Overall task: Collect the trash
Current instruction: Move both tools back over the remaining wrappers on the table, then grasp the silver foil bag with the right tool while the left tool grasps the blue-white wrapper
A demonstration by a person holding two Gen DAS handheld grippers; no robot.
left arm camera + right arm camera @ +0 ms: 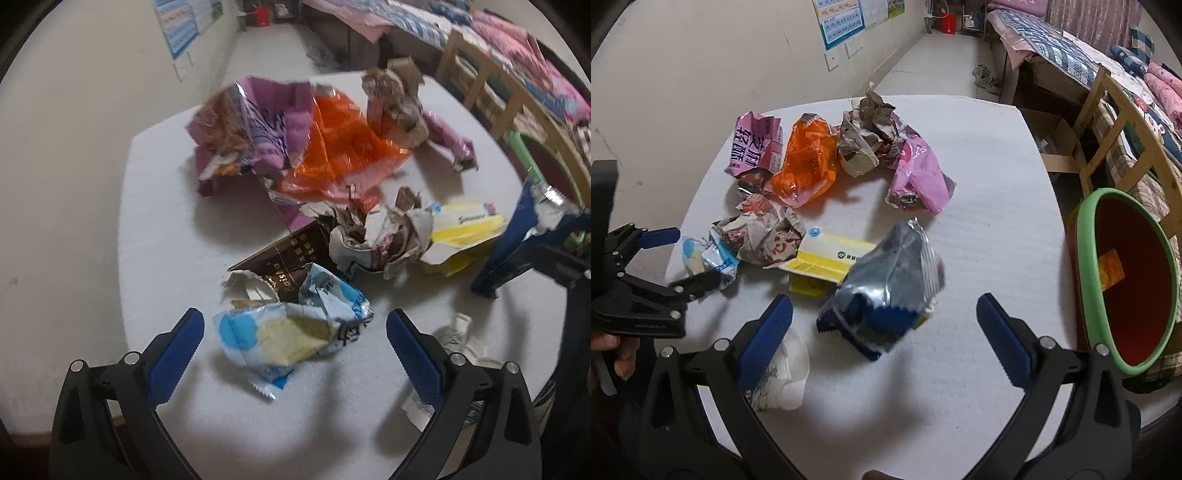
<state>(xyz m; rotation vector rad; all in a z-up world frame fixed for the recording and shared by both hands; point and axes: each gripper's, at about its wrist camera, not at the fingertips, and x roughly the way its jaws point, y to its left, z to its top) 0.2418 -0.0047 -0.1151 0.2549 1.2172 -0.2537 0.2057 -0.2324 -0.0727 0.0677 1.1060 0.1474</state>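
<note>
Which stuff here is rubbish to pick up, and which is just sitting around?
Job: blue wrapper, yellow box, orange bag, pink bag, bin.
Not: poster, chair, bed.

We are in a home bedroom — a bed (1067, 55) with a blue checked quilt and pink bedding (1163, 88) runs along the far side, a wooden chair (1123, 122) beside it. Printed charts (842, 22) hang on the plain wall, a red bucket (948, 23) stands in the corner — snack wrappers litter our white table (979, 192).
</note>
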